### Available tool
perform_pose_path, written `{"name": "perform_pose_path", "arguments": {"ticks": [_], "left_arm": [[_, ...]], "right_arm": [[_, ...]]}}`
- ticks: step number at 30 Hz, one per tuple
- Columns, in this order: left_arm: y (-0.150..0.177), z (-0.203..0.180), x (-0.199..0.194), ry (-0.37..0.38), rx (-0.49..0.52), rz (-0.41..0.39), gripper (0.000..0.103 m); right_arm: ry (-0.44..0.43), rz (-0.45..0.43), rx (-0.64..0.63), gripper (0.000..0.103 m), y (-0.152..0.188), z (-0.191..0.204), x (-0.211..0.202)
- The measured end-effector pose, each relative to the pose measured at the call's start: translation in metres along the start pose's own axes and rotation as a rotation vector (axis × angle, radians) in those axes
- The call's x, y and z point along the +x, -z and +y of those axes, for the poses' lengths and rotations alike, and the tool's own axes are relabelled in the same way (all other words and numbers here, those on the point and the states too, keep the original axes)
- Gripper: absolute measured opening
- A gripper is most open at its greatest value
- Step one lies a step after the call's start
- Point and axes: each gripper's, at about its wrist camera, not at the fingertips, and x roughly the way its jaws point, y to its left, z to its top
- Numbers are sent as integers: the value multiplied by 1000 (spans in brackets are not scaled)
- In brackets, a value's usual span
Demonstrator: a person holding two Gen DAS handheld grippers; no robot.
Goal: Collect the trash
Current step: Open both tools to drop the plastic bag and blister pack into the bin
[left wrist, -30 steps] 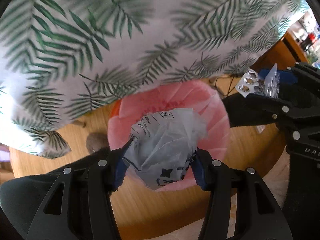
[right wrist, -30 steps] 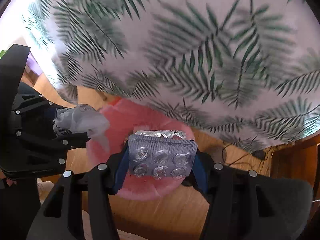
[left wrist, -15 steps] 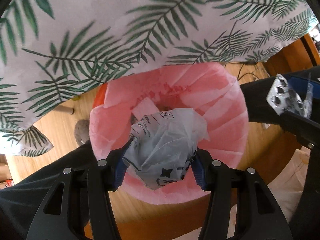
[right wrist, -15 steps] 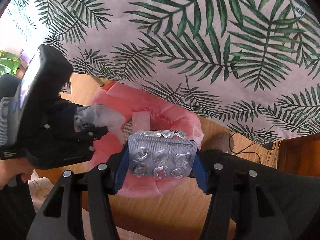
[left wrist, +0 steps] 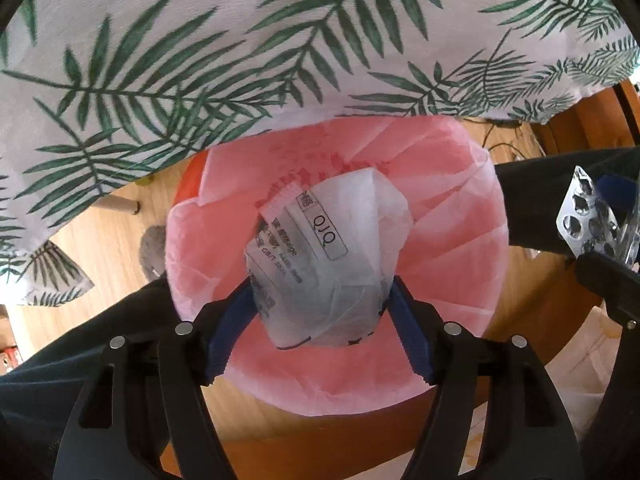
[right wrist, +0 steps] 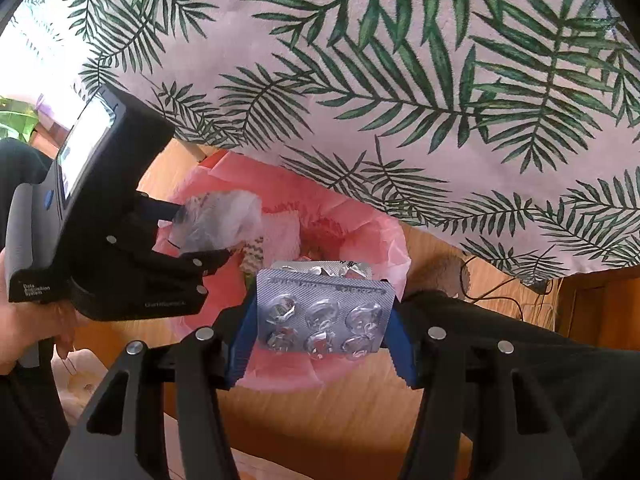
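Note:
My left gripper (left wrist: 320, 300) is shut on a crumpled white plastic wrapper (left wrist: 328, 256) with black print, held right over the mouth of a bin lined with a pink bag (left wrist: 452, 240). My right gripper (right wrist: 322, 320) is shut on empty silver blister packs (right wrist: 322, 316), held over the near rim of the same pink-lined bin (right wrist: 372, 232). The left gripper with its wrapper (right wrist: 216, 220) shows at the left of the right wrist view. The blister packs (left wrist: 588, 220) show at the right edge of the left wrist view. Some trash lies inside the bin.
A white tablecloth with green palm leaves (left wrist: 280, 40) hangs over the far side of the bin. The floor is wood (right wrist: 340, 412). A cable (right wrist: 500, 288) lies on the floor at right. A grey lump (left wrist: 154, 252) sits left of the bin.
Both grippers have moved forward and down toward the bin, which now looks larger. The wrapper and the blister packs are still held.

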Motion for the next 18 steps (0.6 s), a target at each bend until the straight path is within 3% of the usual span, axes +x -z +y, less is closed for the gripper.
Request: {"name": "perform_pose_path", "arguments": {"ticks": [4, 6, 10, 15, 18], "left_arm": [[4, 5, -7, 23, -20, -11, 76], [5, 5, -8, 31, -21, -11, 86], [8, 7, -15, 18, -30, -18, 87], [16, 17, -56, -36, -69, -135, 97], [21, 24, -73, -77, -107, -188, 97]], "right_arm": [[-2, 6, 1, 56, 1, 1, 2], [-1, 8, -3, 56, 1, 3, 3], [1, 9, -10, 56, 1, 5, 3], [0, 7, -31, 56, -5, 11, 10], [-2, 8, -56, 56, -10, 18, 18]]}}
